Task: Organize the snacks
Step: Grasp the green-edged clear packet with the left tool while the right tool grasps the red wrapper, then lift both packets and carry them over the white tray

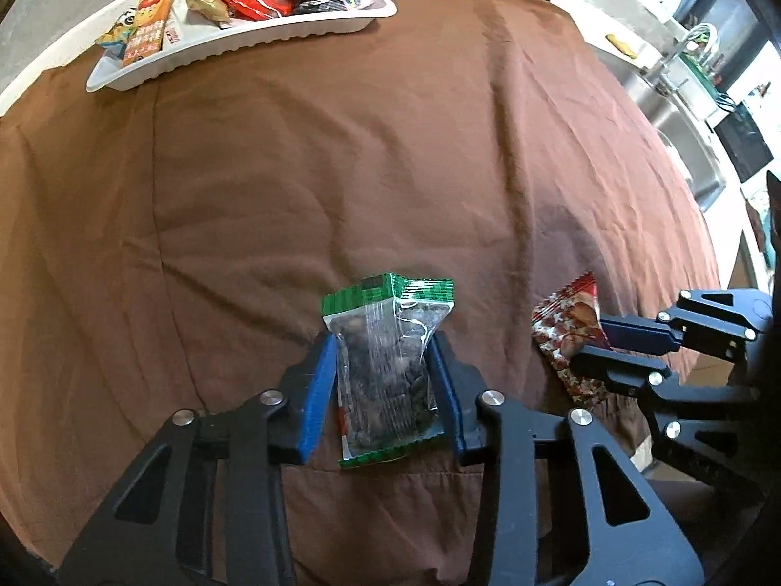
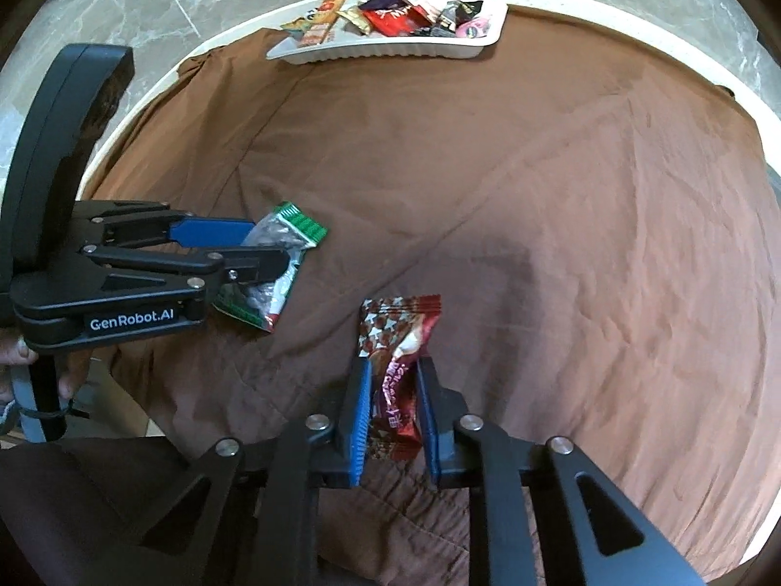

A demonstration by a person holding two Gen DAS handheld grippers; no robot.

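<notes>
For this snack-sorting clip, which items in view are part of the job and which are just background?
Part of the job:
- green-edged clear packet, clamped in the left gripper
- red patterned packet, clamped in the right gripper
- white tray of snacks

Just background:
- brown cloth
- round table
- sink

We carry two matching black grippers: the left gripper [image 1: 385, 381] and right gripper [image 2: 390, 415] each have angular linkage arms with triangular cut-outs, round silver screw heads at the joints and ribbed blue pads inside the fingers. White "GenRobot.AI" lettering marks the left one's side.
</notes>
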